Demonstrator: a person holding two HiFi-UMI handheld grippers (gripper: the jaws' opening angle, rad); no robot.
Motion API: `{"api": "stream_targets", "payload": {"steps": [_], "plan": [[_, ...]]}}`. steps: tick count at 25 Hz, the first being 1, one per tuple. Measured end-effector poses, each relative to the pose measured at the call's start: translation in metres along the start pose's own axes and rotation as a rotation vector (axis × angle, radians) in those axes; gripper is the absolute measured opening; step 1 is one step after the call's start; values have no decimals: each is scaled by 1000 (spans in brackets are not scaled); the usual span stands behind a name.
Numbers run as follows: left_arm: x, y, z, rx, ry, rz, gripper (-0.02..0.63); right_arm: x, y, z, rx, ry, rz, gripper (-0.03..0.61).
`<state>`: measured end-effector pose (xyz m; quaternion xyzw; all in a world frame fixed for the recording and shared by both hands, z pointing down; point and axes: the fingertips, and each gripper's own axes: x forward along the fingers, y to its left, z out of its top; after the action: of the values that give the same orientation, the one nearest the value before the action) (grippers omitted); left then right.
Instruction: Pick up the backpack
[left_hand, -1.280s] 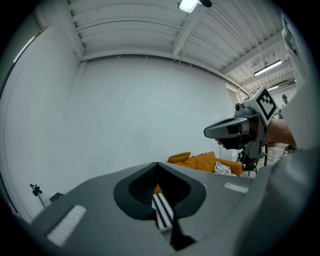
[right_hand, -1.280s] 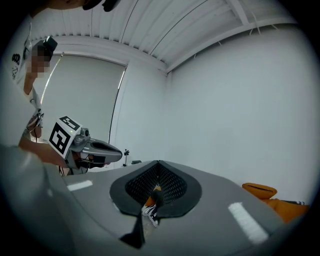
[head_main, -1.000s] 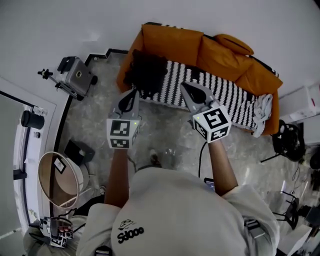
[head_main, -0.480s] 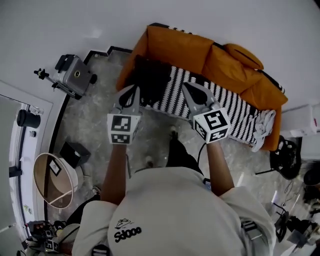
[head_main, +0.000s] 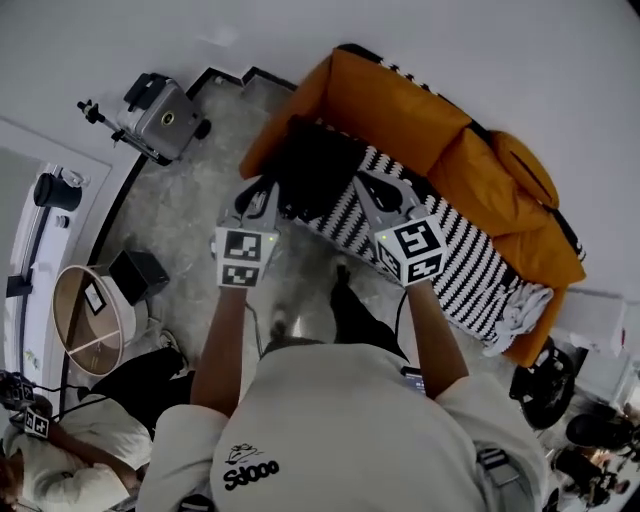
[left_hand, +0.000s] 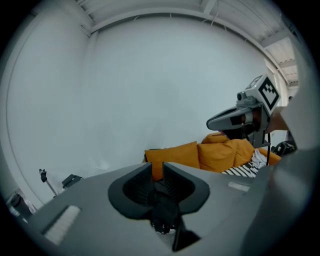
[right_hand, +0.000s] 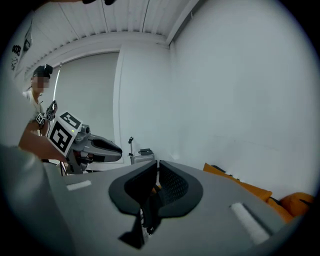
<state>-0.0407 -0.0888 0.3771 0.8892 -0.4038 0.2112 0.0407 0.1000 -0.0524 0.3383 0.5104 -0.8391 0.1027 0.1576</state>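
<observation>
Since the backpack (head_main: 318, 165) is just a black lump on the sofa (head_main: 400, 100) ahead of both jaws, can't tell its axis. Left gripper (head_main: 262, 190) jaws just opened a bit, nothing between them; right gripper (head_main: 365, 182) jaws are together. Shirt (head_main: 330, 420) says "Sdooo".

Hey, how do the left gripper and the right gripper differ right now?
The left gripper's jaws stand slightly apart, having just been opening, with nothing between them; the right gripper's jaws are together. In the head view the left gripper is by the black backpack's left edge, the right gripper by its right edge, over the striped cover. Both are empty and point toward the orange sofa.
</observation>
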Motion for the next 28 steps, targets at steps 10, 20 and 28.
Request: {"api": "stream_targets", "payload": {"steps": [10,20,28], "plan": [[77,29,-65,-35,220,26,122,99,-37,-56,74,142,174,103],[138,39,-120,-189,299,60,169,166,-59,-121,153,259,346,208],[183,47,-167,-258,407,89,169,220,-66,-179,116,360,404,278]]}}
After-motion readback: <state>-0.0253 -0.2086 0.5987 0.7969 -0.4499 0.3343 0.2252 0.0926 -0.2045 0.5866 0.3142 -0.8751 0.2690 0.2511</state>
